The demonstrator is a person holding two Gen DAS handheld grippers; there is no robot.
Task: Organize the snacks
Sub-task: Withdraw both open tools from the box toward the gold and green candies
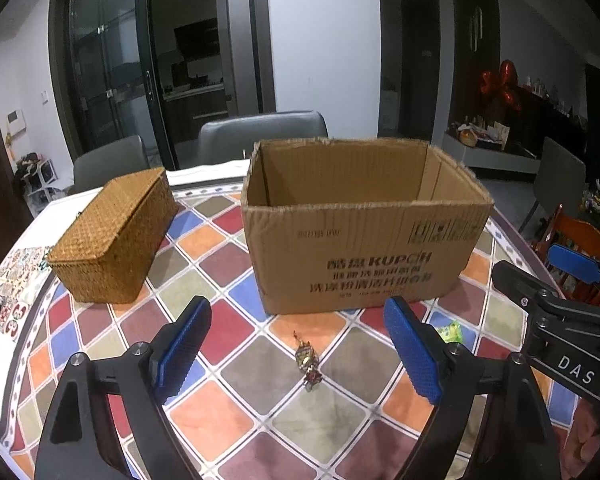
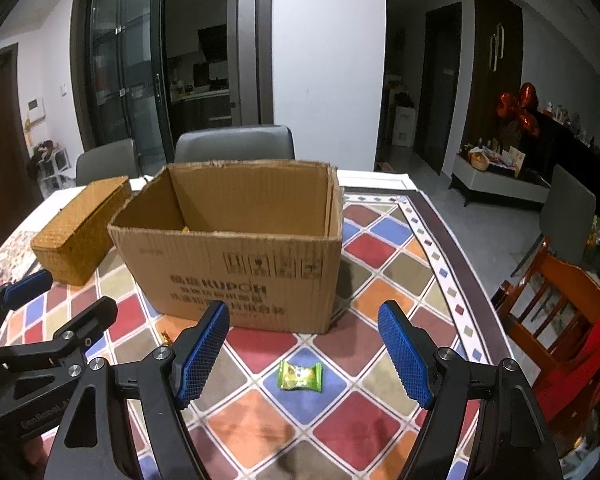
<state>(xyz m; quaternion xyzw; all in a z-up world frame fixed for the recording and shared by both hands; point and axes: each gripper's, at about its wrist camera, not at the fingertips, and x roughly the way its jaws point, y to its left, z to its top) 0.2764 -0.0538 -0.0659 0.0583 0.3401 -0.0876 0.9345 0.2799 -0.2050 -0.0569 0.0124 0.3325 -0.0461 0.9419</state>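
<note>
Table: covered by a cloth of coloured diamond tiles; all the items below are carried on it.
Cardboard box: open at the top, printed side turned to both cameras, set near the middle of the table; a small yellowish item is glimpsed inside at the near wall in the right wrist view, too small to identify.
Wicker basket: lid closed, placed to the left of the cardboard box and apart from it.
Left tool: jaws spread wide, nothing held; the brown sweet is framed between its blue pads.
Right tool: jaws spread wide, nothing held; the green sweet is framed between its blue pads.
Green sweet: wrapped, laid flat on the table in front of the cardboard box.
Brown sweet: in a twisted shiny wrapper, laid on the table in front of the cardboard box, left of the green sweet.
</note>
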